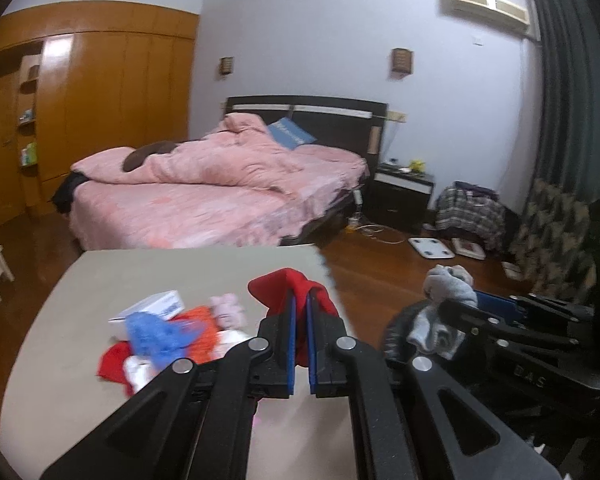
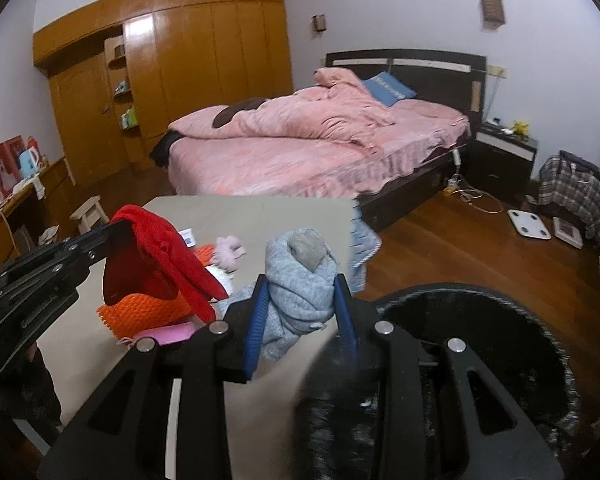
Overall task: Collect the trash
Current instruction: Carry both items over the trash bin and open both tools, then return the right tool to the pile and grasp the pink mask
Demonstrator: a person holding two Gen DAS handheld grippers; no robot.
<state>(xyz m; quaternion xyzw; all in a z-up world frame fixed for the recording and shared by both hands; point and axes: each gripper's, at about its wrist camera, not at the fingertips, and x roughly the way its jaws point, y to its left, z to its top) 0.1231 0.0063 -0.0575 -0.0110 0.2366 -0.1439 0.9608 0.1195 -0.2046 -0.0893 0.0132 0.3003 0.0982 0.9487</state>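
My left gripper [image 1: 300, 300] is shut on a red cloth [image 1: 284, 284] and holds it above the beige table [image 1: 160, 268]; it also shows in the right wrist view [image 2: 156, 252]. My right gripper [image 2: 302, 284] is shut on a grey sock bundle [image 2: 300, 276], held at the table's right edge beside a black bin [image 2: 480, 332]. In the left wrist view the grey bundle [image 1: 448, 284] hangs over the bin [image 1: 404, 328]. A pile stays on the table: blue cloth [image 1: 156, 336], orange mesh [image 2: 148, 312], pink fuzzy piece [image 2: 228, 250], white box [image 1: 152, 308].
A bed with pink bedding [image 2: 308, 140] stands beyond the table. A wooden wardrobe [image 2: 180, 60] fills the far left. A nightstand [image 2: 504, 152], a white scale [image 2: 528, 224] and a plaid bag [image 2: 572, 192] are on the wooden floor at right. A small stool [image 2: 88, 212] stands left of the table.
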